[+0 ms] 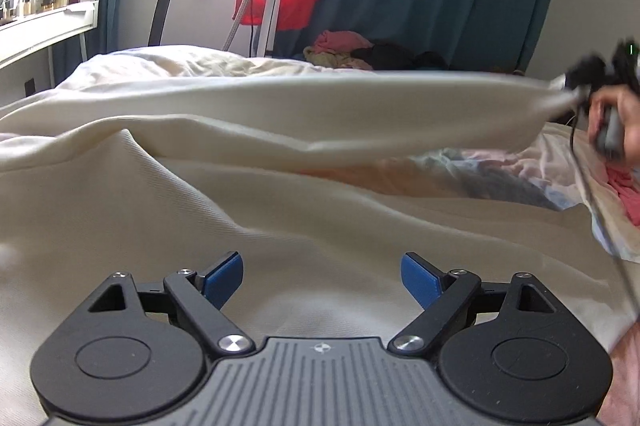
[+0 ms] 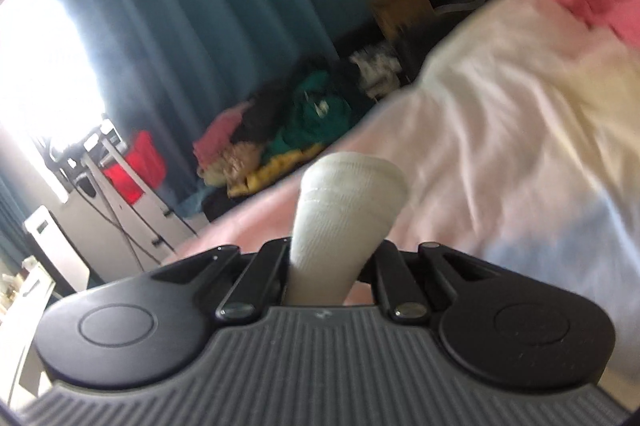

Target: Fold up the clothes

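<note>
Right gripper (image 2: 326, 258) pinches the cream knit garment's (image 1: 280, 114) cuff at three o'clock; it may slip out. Left gripper (image 1: 322, 280) is spread, empty.

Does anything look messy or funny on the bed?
Yes. The cream garment lies rumpled, not flat: the right claw is shut on one end and pulls it out to the side. A heap of unfolded clothes sits jumbled at the far edge by the curtain.

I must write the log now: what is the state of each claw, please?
Left claw: open, holding nothing, above the cream garment.
Right claw: closed on a cuff of the cream garment.
</note>
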Tool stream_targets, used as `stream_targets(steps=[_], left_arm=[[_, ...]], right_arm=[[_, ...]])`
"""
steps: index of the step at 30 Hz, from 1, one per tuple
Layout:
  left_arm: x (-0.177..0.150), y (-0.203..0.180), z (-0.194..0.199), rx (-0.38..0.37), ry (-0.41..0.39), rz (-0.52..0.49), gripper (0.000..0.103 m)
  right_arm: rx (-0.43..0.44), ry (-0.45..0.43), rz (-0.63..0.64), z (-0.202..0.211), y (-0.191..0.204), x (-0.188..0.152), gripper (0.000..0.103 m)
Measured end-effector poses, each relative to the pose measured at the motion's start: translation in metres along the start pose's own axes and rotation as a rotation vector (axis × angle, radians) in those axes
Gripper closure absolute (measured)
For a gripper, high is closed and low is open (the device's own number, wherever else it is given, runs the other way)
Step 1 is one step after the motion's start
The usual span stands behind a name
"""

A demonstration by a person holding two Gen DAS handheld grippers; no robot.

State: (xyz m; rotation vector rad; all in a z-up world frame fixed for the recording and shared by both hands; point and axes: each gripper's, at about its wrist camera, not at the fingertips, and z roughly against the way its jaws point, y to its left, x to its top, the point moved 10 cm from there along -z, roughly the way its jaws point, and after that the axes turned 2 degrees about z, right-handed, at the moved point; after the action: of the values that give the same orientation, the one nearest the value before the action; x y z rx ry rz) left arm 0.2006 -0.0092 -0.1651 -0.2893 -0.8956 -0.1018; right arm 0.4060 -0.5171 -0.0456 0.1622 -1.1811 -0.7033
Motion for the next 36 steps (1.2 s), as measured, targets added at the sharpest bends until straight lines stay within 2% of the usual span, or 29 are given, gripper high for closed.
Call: stream_targets(steps=[2,5,8,12,14,17,20,21,23,24,25,28,32,36], left_arm=[[-0.002,0.001,-0.004,0.000,0.012,0.011,0.015],[-0.003,0.002,-0.008,-0.006,0.027,0.026,0.015],[-0.003,0.004,-0.008,-0.002,0.022,0.023,0.015],[-0.002,0.005,-0.004,0.005,0.015,0.020,0.015],[0.000,0.004,-0.001,0.025,-0.006,-0.007,0.015],[0.004,-0.001,0.006,0.030,-0.028,-0.027,0.015],[0.008,-0.007,0.013,0.022,-0.039,-0.038,0.015],[0.011,-0.008,0.015,0.020,-0.043,-0.042,0.015],[0.014,-0.012,0.025,0.026,-0.070,-0.069,0.015],[0.014,-0.016,0.032,0.028,-0.083,-0.084,0.014],[0.014,-0.020,0.038,0.030,-0.096,-0.098,0.014],[0.014,-0.029,0.057,0.018,-0.127,-0.125,0.014],[0.014,-0.040,0.088,0.014,-0.177,-0.161,0.012],[0.007,-0.043,0.123,0.011,-0.210,-0.179,0.009]], right_arm=[[-0.002,-0.038,0.028,-0.002,0.011,0.023,0.095],[0.001,-0.075,0.114,0.000,0.014,0.026,0.095],[-0.037,-0.026,0.141,-0.002,-0.021,-0.007,0.095],[-0.139,0.147,0.166,-0.010,-0.091,-0.081,0.091],[-0.164,0.208,0.128,-0.011,-0.116,-0.108,0.088],[-0.155,0.177,0.159,-0.003,-0.114,-0.111,0.083],[-0.194,0.220,0.213,0.003,-0.105,-0.109,0.075],[-0.194,0.231,0.220,0.010,-0.102,-0.109,0.069],[-0.176,0.227,0.223,0.029,-0.096,-0.105,0.046],[-0.158,0.222,0.220,0.042,-0.092,-0.103,0.029],[-0.140,0.218,0.217,0.055,-0.088,-0.102,0.019],[-0.085,0.205,0.209,0.094,-0.074,-0.096,0.019],[0.026,0.179,0.282,0.161,-0.037,-0.097,0.019],[0.141,0.165,0.373,0.223,0.001,-0.116,0.019]])
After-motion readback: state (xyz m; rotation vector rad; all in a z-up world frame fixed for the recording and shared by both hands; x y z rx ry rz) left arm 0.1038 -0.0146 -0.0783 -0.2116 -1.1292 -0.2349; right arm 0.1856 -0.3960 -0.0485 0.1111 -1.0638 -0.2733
